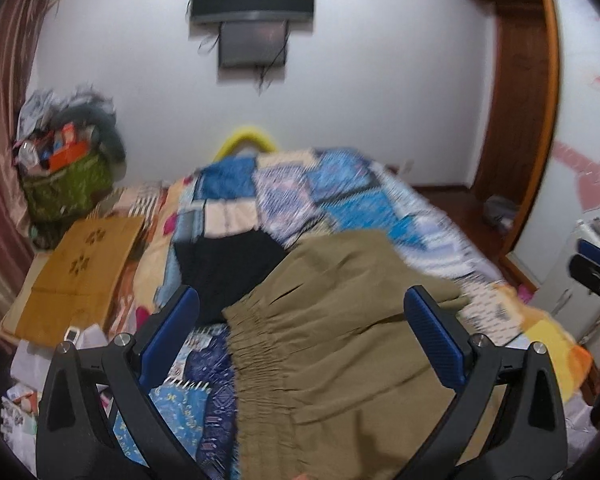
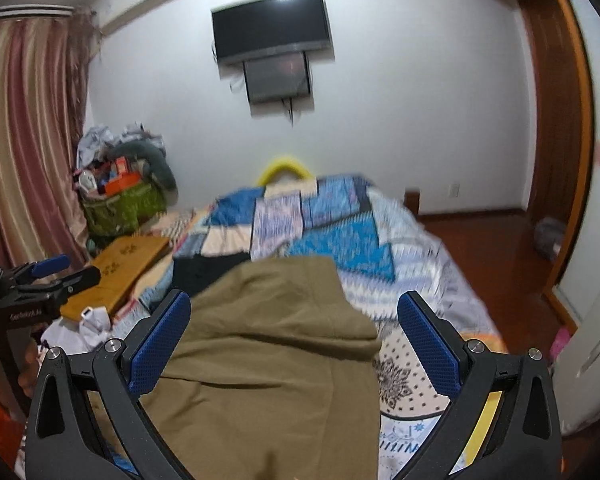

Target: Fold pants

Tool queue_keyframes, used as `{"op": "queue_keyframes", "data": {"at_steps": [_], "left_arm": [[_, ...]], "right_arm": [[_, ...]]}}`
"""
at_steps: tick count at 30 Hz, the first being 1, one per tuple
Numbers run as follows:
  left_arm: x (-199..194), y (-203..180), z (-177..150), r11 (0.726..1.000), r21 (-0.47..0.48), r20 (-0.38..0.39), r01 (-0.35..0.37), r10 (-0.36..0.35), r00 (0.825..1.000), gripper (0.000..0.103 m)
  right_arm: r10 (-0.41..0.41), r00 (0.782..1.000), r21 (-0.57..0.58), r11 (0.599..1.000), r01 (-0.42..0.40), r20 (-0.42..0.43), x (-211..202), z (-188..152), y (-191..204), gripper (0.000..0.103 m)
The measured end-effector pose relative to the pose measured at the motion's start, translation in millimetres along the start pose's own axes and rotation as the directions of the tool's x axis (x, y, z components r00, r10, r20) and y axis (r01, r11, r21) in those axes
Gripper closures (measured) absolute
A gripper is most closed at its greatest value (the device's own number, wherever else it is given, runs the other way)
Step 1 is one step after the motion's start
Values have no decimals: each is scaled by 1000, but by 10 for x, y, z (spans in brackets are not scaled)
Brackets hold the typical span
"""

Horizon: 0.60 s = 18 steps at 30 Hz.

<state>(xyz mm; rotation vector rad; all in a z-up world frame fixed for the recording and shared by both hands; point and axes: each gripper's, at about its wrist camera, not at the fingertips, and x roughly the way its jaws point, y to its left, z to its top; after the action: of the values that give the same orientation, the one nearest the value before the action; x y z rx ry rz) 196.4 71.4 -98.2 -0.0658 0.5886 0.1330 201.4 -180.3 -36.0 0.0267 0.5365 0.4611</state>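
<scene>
We look forward along both wrist cameras from close above the bed, facing the far wall's television; both views share the olive pants and patchwork quilt.

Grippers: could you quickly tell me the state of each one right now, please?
Left gripper: open, holding nothing, above the pants.
Right gripper: open, holding nothing, also above the pants.
</scene>
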Motion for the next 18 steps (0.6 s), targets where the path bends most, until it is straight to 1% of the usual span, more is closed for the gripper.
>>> {"op": "queue_keyframes", "data": {"at_steps": [2,4,5,6,9,11,12,15,16,18], "left_arm": [[312,121,-5,1000,-11,-65,-21,20,998,0],[595,227,-36,999,-15,-125,-44,42,991,0],[702,277,-59,999,-19,-148,-49,46,988,0],[839,334,-89,999,-22,-180,-50,45,983,0],[1166,492,-208,998,-39,-273,-45,32,962,0],[1339,550,-290,999,-29,-326,-45,33,945,0],[1405,573,-339,999,-17,-350,-49,40,936,0],[1546,628,-452,999,14,-409,-39,41,912,0],[1584,652,-477,1000,12,-429,-24,27,903,0],[1674,709,-545,1000,-6,-477,9,-10,879,0]], "right_arm": [[-17,997,25,1000,19,-75,262,-78,-175,0],[-38,987,46,998,46,-153,462,-186,-306,0],[-37,980,57,997,49,-198,576,-259,-374,0],[-23,967,62,997,40,-255,700,-355,-443,0],[-31,932,51,997,53,-360,953,-543,-553,0],[-32,914,44,998,54,-404,1065,-639,-632,1],[-28,907,50,997,54,-419,1097,-621,-651,1],[-1,892,88,995,46,-452,1246,-620,-774,2],[4,890,96,994,45,-457,1311,-611,-821,2],[-18,885,81,995,63,-465,1409,-610,-859,4]]}}
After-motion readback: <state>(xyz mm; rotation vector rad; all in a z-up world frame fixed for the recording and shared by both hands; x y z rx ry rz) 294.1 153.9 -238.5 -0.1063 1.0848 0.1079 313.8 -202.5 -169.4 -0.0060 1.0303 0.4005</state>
